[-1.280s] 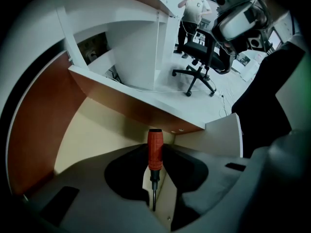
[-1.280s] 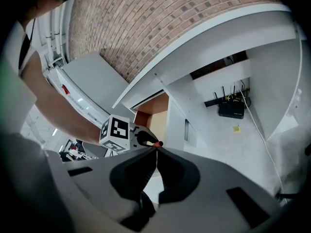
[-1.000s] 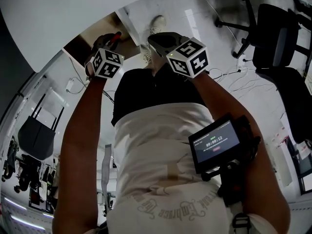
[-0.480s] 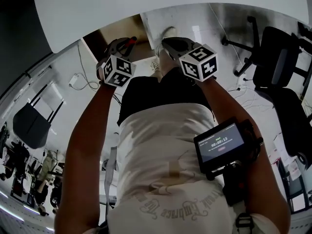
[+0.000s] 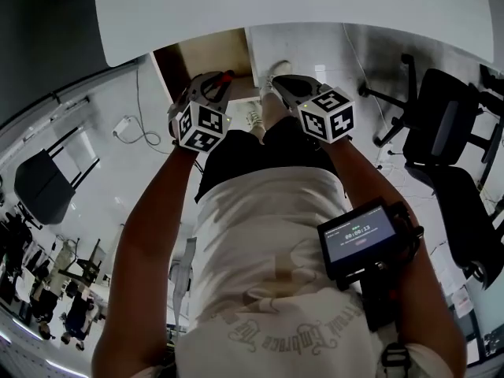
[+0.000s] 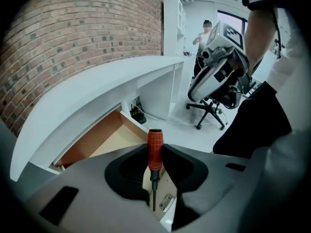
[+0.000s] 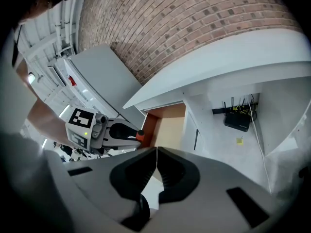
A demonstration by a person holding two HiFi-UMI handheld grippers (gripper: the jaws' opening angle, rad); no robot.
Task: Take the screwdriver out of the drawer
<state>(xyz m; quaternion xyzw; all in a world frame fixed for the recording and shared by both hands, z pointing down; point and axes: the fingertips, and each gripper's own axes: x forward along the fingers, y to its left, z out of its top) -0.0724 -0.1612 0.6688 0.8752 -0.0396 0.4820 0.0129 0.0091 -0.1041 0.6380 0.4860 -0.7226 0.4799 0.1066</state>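
On my feed the screwdriver (image 6: 155,147) has an orange-red handle and a black shaft. The left claw (image 6: 154,154) is light grey with black pads, and the right claw (image 7: 156,161) wears the same grey and black. I see a marker cube (image 5: 201,126) patterned in black squares on white. At twelve o'clock in the head view the desk (image 5: 276,6) is plain white, and the drawer (image 5: 211,53) is pale tan inside. The wall (image 6: 73,33) is red-brown brick with pale mortar lines. At three o'clock the chair (image 5: 449,93) is black, and the floor (image 5: 94,148) at nine o'clock is white.
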